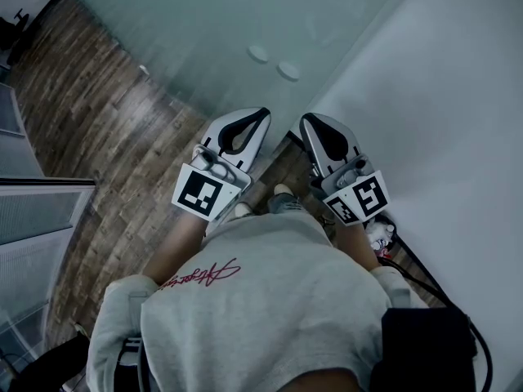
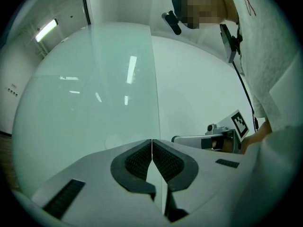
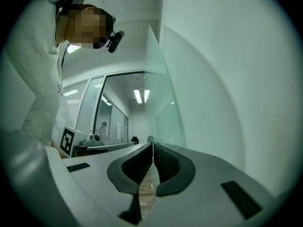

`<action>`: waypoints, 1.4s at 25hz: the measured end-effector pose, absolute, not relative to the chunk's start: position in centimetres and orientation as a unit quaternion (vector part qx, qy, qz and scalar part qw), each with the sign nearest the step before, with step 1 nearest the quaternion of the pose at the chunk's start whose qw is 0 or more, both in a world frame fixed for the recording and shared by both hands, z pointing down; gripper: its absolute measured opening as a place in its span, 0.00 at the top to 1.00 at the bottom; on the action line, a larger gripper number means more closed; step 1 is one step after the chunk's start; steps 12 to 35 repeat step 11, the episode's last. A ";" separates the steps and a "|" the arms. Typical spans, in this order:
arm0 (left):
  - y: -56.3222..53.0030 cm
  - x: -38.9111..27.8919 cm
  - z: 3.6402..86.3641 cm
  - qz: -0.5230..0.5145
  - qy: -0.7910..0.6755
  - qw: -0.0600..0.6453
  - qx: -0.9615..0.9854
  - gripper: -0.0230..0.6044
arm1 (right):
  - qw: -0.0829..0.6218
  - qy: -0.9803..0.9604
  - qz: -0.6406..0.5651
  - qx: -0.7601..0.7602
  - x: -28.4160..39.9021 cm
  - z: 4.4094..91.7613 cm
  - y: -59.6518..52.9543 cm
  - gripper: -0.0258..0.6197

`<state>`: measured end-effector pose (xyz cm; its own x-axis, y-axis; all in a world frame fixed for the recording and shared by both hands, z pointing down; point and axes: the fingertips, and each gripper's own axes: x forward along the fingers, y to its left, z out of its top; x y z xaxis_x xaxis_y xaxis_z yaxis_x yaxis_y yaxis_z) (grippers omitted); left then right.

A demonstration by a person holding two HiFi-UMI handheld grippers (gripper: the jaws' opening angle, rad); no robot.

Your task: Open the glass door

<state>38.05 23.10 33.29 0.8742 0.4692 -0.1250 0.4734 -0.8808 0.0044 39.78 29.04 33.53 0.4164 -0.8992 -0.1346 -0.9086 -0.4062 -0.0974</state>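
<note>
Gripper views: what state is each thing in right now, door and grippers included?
glass door: partly open, corridor showing past its edge
left gripper: shut, nothing between the jaws
right gripper: shut, nothing between the jaws
ceiling lights: on

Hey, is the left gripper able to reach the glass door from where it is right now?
Probably yes. Nothing stands between the left gripper and the glass door; its shut jaws point at the pane, close to its edge.

Right gripper point(image 3: 152, 146) jaws meet, empty; glass door point(image 3: 164, 103) edge ahead.
</note>
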 end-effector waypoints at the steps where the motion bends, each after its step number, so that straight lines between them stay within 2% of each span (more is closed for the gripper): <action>1: 23.1 37.9 33.3 -0.061 0.243 0.017 0.968 0.93 | 0.082 0.541 0.030 -0.837 39.6 33.5 29.0 0.92; 35: 22.8 37.1 33.5 -0.059 0.239 0.016 0.969 0.93 | 0.090 0.545 0.021 -0.833 38.7 34.2 28.8 0.92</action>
